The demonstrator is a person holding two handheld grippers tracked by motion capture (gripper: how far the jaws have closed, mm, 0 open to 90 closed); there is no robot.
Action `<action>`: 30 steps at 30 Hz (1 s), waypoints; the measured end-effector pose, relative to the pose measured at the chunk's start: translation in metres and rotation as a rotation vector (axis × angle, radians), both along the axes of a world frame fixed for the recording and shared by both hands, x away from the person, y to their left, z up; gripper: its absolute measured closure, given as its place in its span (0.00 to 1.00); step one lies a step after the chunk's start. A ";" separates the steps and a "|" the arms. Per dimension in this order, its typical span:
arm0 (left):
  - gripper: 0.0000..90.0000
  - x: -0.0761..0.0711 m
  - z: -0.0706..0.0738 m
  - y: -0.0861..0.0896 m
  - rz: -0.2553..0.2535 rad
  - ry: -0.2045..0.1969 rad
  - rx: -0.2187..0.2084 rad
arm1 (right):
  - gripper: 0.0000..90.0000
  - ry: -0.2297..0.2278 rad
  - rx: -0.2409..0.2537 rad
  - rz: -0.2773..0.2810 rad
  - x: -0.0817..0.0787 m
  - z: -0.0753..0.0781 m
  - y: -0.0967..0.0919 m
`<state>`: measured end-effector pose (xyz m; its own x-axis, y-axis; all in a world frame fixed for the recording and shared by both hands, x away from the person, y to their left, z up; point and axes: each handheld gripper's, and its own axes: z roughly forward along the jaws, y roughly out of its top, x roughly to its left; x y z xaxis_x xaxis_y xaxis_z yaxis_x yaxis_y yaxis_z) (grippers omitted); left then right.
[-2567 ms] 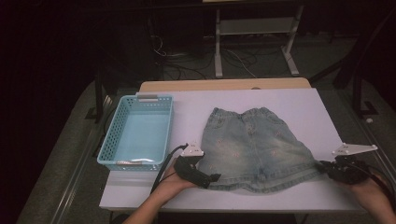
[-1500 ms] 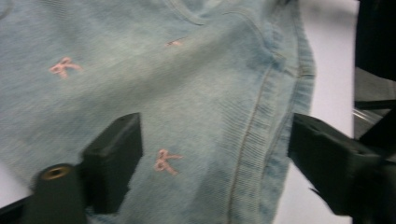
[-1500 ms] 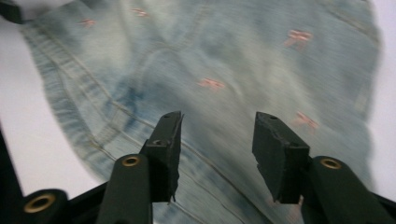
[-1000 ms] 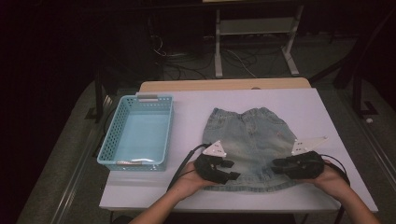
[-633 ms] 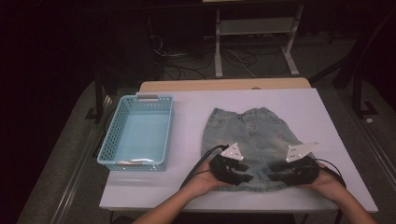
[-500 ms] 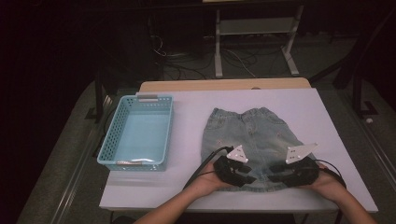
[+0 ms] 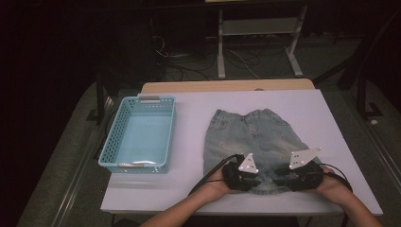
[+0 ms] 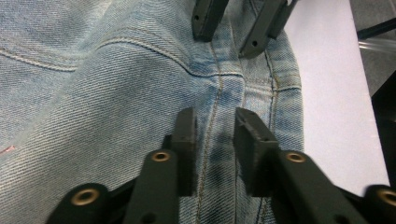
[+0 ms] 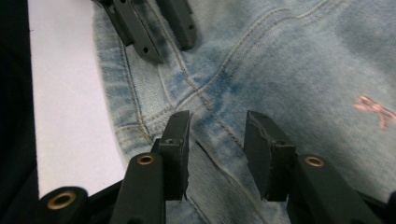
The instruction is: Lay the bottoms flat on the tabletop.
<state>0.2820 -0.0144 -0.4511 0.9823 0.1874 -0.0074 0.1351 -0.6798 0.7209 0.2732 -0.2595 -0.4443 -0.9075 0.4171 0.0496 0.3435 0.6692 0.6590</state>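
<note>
On the white bench (image 7: 189, 113), right of the light-blue plastic basket (image 7: 140, 133), the faded blue denim shorts (image 7: 255, 135) lie flat, soft and limp; take the thick hem seam, which the left gripper (image 8: 215, 122), just closing, and right gripper (image 9: 217, 126) straddle with fingers part-open, not yet pinching.

Light blue plastic basket (image 7: 141, 135) w/ perforated walls sits on left part of white table (image 7: 189, 113), well apart from near edge, nothing visible inside; small grey tab at its far rim. Bare wood strip (image 7: 227, 86) runs along table's far edge. Behind table: white metal stand (image 7: 257, 33) w/ splayed feet, dark cables (image 7: 175, 54) tangled on grey floor. Surroundings dim, detail hard to make out.
</note>
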 end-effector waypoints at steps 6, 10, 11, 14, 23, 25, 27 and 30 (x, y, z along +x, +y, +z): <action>0.96 0.002 -0.001 0.001 0.006 0.025 -0.016 | 0.71 -0.011 -0.002 -0.007 0.000 -0.001 -0.002; 0.97 0.008 -0.002 0.005 0.030 0.111 -0.057 | 0.88 -0.012 -0.009 -0.007 0.000 -0.001 -0.002; 0.97 0.009 -0.003 0.006 0.031 0.124 -0.066 | 0.93 -0.015 -0.012 -0.005 0.000 0.000 -0.001; 0.97 0.009 -0.001 0.007 0.030 0.137 -0.077 | 0.97 -0.005 -0.026 -0.002 0.001 0.002 0.000; 0.97 0.007 0.012 0.018 -0.001 0.220 -0.138 | 0.98 0.016 0.072 0.008 -0.007 0.016 -0.004; 0.97 0.003 0.014 0.020 -0.010 0.231 -0.137 | 0.98 0.029 0.081 0.023 -0.011 0.017 -0.005; 0.97 -0.002 0.015 0.022 -0.023 0.236 -0.131 | 0.98 0.041 0.085 0.042 -0.016 0.018 -0.005; 0.97 -0.008 0.015 0.023 -0.039 0.242 -0.117 | 0.98 0.052 0.084 0.068 -0.022 0.018 -0.004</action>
